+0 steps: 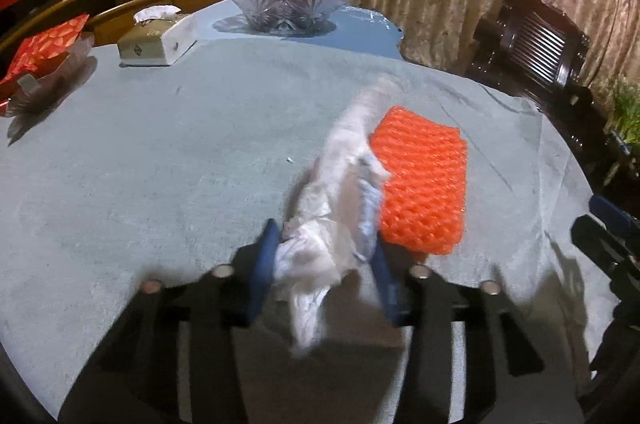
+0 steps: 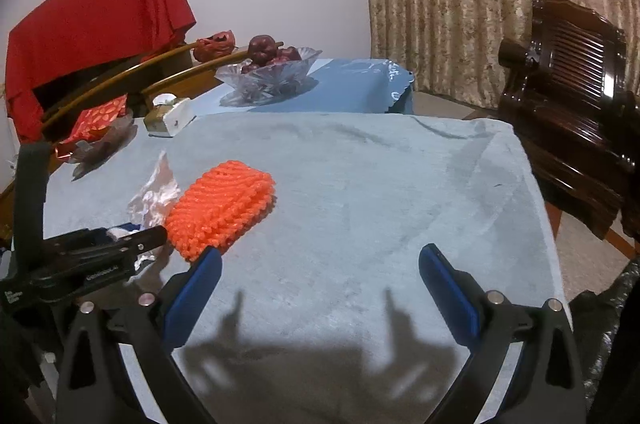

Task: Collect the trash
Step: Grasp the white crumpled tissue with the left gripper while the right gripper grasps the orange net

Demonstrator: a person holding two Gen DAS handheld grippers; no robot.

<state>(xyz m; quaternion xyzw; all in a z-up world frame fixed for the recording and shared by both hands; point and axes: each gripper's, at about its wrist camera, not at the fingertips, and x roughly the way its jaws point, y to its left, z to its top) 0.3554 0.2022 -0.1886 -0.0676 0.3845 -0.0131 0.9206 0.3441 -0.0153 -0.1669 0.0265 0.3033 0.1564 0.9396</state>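
A crumpled white plastic wrapper [image 1: 340, 191] stretches away along the light blue tablecloth [image 1: 160, 163], and my left gripper [image 1: 324, 240] is shut on its near end, with a blue pad pressing on each side. An orange foam fruit net [image 1: 424, 183] lies flat just right of the wrapper, touching it. The right wrist view shows the same net [image 2: 224, 207], the wrapper [image 2: 156, 195] and the left gripper [image 2: 100, 252] at the left. My right gripper [image 2: 320, 256] hovers open over bare cloth, right of the net, with nothing between its fingers.
A tissue box [image 1: 156, 39], a glass bowl of dark red apples [image 1: 288, 3] and a red snack packet [image 1: 44, 47] stand at the far side of the table. A dark wooden chair [image 1: 532, 47] is beyond the right edge, before a curtain.
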